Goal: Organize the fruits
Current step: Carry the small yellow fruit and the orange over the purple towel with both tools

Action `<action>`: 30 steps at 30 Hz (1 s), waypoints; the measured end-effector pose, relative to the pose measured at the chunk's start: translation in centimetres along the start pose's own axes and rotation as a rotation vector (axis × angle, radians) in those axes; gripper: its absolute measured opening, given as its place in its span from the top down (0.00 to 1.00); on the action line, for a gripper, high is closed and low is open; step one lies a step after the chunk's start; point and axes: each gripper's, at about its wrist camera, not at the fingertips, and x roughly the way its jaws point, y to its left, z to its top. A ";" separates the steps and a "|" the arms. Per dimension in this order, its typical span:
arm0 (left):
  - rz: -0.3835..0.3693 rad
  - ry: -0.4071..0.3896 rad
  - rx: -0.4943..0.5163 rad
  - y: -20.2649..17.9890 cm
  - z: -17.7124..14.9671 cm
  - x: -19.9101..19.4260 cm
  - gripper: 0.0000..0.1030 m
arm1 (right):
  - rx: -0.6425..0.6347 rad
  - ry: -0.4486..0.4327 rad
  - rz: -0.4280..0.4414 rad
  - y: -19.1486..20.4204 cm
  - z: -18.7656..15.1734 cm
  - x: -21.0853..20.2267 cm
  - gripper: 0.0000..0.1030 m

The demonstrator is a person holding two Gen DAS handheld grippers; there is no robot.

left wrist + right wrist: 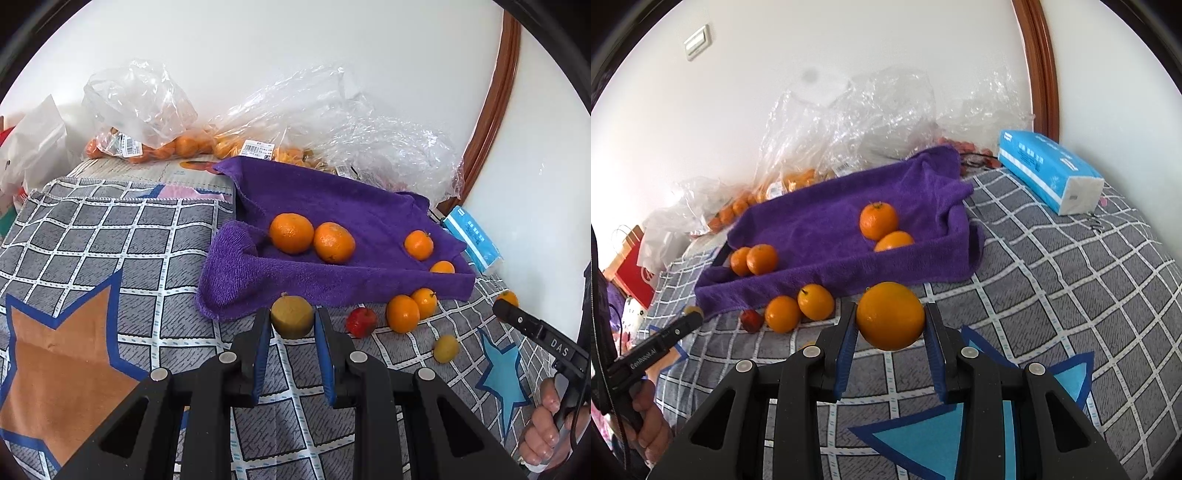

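Fruit is lying scattered over a grey checked blanket (pixel 110 240), some of it already sitting in a tray draped with a purple towel (pixel 332 199). The left gripper (pixel 291 325) is closing its jaws around a yellow-green fruit (pixel 291 316) just in front of the towel's near edge, the blue pads (pixel 263 354) touching or nearly touching its sides. The right gripper (pixel 890 321) is holding a large orange (pixel 890 315) between its jaws, apparently clear of the blanket. Four oranges are resting inside the towel-lined tray, two big ones (pixel 291 233) side by side and two small ones (pixel 418 244) toward the far end. Two more oranges (pixel 402 314), a small red fruit (pixel 361 322) and a small yellow fruit (pixel 446 348) are lying on the blanket beside the tray. Plastic bags (pixel 147 99) of oranges are sitting against the wall, and a blue tissue pack (pixel 1049 170) is lying near the tray's far corner.
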 end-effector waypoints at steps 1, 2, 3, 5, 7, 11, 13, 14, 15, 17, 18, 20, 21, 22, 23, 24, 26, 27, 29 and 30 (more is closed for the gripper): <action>-0.001 -0.005 0.006 -0.1 0.0 -0.1 0.78 | -0.004 -0.004 0.000 0.2 0.2 0.0 0.66; 0.001 -0.009 0.014 -0.3 -0.1 -0.2 0.78 | -0.010 -0.006 -0.001 0.4 0.4 0.0 0.66; 0.003 -0.015 0.019 -0.4 -0.1 -0.4 0.78 | -0.016 -0.007 -0.002 0.6 0.6 0.0 0.66; 0.002 -0.028 0.028 -0.6 -0.2 -0.6 0.78 | -0.030 -0.007 -0.003 1.0 1.0 0.2 0.66; 0.001 -0.034 0.030 -0.7 -0.2 -0.7 0.78 | -0.043 -0.014 0.001 1.5 1.5 0.2 0.66; 0.003 -0.034 0.015 -0.4 -0.1 -0.6 0.78 | -0.068 -0.037 0.008 2.5 2.7 0.2 0.66; 0.006 -0.036 0.003 -0.2 0.0 -0.7 0.78 | -0.077 -0.047 0.018 3.0 3.3 0.3 0.66; 0.008 -0.039 -0.003 -0.1 0.1 -0.7 0.78 | -0.080 -0.049 0.019 3.1 3.5 0.5 0.66; 0.012 -0.039 -0.007 0.0 0.1 -0.8 0.78 | -0.082 -0.050 0.019 3.3 3.7 0.6 0.66; 0.030 -0.043 -0.006 0.0 0.3 -1.0 0.78 | -0.081 -0.047 0.027 3.6 4.1 0.9 0.66; 0.037 -0.049 -0.007 0.0 0.3 -1.1 0.78 | -0.081 -0.045 0.031 3.7 4.3 1.1 0.66; 0.020 -0.036 -0.034 0.4 0.6 -1.6 0.78 | -0.088 -0.042 0.034 4.0 4.7 1.3 0.66; 0.002 -0.025 -0.052 0.7 0.8 -1.8 0.78 | -0.095 -0.042 0.032 4.1 4.9 1.4 0.66; -0.010 -0.016 -0.065 0.9 1.1 -2.0 0.78 | -0.101 -0.044 0.031 4.1 5.1 1.4 0.66; -0.007 -0.013 -0.066 1.0 1.4 -2.1 0.78 | -0.106 -0.046 0.028 4.2 5.3 1.4 0.66; 0.002 -0.020 -0.060 1.1 1.8 -2.3 0.78 | -0.107 -0.047 0.028 4.2 5.5 1.5 0.66; 0.033 -0.034 -0.045 1.1 2.6 -2.6 0.78 | -0.103 -0.052 0.033 4.1 6.1 1.7 0.66; 0.041 -0.035 -0.041 1.1 2.9 -2.6 0.78 | -0.100 -0.053 0.036 4.1 6.3 1.8 0.66; 0.048 -0.041 -0.044 1.5 3.6 -2.7 0.78 | -0.092 -0.055 0.041 4.0 6.8 2.1 0.66; 0.059 -0.042 -0.047 1.7 3.9 -2.6 0.78 | -0.087 -0.053 0.049 4.0 7.0 2.3 0.66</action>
